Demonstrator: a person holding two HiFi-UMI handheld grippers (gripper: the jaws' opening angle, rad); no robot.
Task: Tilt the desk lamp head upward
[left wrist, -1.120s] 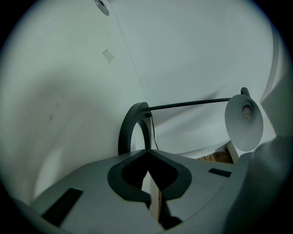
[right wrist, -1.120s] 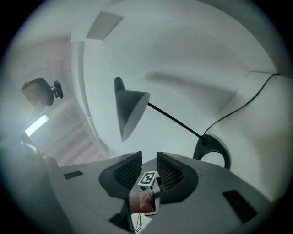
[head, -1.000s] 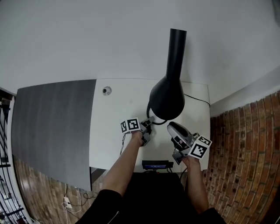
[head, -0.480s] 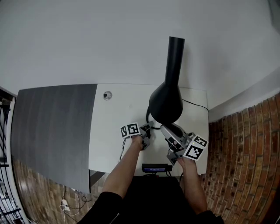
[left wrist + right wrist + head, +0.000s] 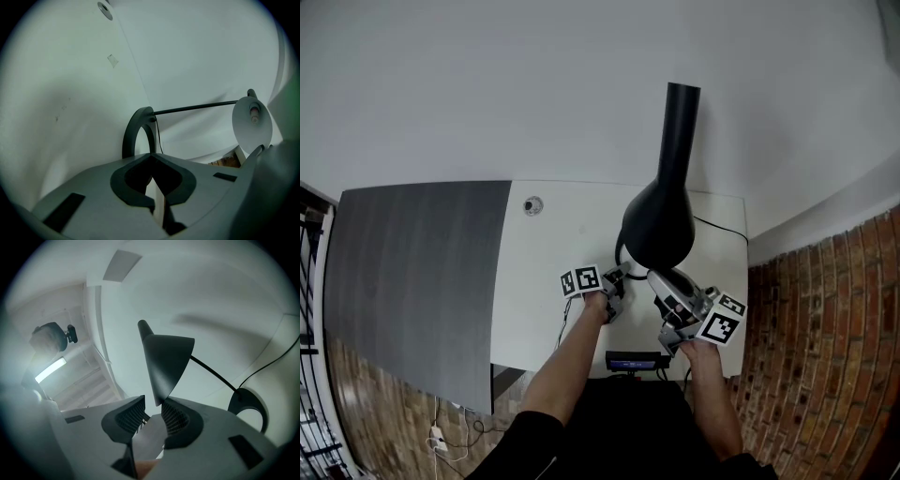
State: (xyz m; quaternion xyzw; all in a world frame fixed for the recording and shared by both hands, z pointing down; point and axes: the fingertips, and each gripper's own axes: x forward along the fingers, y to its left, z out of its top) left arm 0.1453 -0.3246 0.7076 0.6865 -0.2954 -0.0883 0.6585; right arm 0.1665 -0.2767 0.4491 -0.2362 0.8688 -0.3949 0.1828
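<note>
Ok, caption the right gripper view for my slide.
Right hand-held gripper, jaws apart, with the rim of the black lamp shade between them.

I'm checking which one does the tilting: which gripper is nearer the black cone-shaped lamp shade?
Right. The right gripper has the shade's rim between its open jaws. The left gripper, shut, sits at the lamp's black ring base, with the shade off to one side.

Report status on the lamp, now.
Left claw shut at the lamp base ring. Right claw open, lamp shade rim between its jaws. Cable runs behind the base, apart from the shade.
</note>
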